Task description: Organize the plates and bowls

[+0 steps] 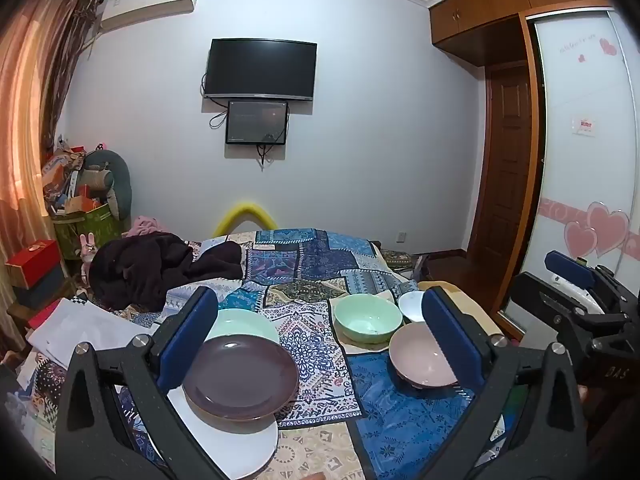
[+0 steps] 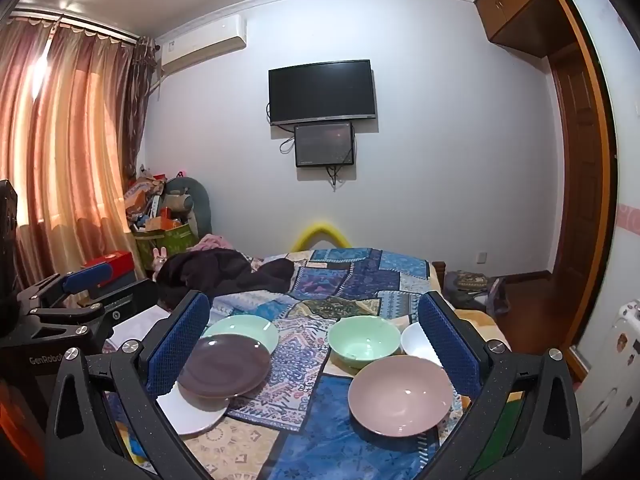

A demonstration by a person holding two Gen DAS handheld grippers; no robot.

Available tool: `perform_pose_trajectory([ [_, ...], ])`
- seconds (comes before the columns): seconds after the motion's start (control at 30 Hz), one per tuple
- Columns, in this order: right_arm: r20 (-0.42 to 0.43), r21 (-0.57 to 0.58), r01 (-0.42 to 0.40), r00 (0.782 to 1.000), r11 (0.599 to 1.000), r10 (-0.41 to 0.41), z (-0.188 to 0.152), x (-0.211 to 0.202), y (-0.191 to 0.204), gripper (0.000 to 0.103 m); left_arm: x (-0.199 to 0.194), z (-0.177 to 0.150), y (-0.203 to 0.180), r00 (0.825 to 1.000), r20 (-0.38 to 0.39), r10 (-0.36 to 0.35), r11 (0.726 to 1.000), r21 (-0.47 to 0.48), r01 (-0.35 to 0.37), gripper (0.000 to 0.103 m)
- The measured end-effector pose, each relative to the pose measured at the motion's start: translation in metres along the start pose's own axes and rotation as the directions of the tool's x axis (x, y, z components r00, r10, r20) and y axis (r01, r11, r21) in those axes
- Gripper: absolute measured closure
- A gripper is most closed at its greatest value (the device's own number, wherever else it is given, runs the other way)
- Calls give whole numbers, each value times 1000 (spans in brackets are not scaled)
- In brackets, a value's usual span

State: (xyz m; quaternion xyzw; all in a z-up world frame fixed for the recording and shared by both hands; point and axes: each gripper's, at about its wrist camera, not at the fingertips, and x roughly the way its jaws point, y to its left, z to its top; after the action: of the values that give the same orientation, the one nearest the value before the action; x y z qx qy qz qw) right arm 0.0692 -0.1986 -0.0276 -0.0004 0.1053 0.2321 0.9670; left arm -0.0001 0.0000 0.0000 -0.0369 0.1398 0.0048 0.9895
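On the patchwork bedspread lie a dark purple plate overlapping a white plate and a light green plate. To the right stand a green bowl, a white bowl and a pink bowl. The right wrist view shows the purple plate, white plate, green plate, green bowl, white bowl and pink bowl. My left gripper and right gripper are both open and empty, held above the dishes.
A dark garment lies on the bed's far left. White papers lie at the left edge. Boxes and a cluttered basket stand by the curtain. A wardrobe and a door are on the right.
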Motion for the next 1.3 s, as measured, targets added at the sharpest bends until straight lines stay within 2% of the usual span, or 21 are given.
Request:
perform_pose_trajectory([
  [1.3,-9,35,1,1000,999,-1,-2,1,-6,0,-2,1,0,1000,14,7,1000,5,-7,0],
])
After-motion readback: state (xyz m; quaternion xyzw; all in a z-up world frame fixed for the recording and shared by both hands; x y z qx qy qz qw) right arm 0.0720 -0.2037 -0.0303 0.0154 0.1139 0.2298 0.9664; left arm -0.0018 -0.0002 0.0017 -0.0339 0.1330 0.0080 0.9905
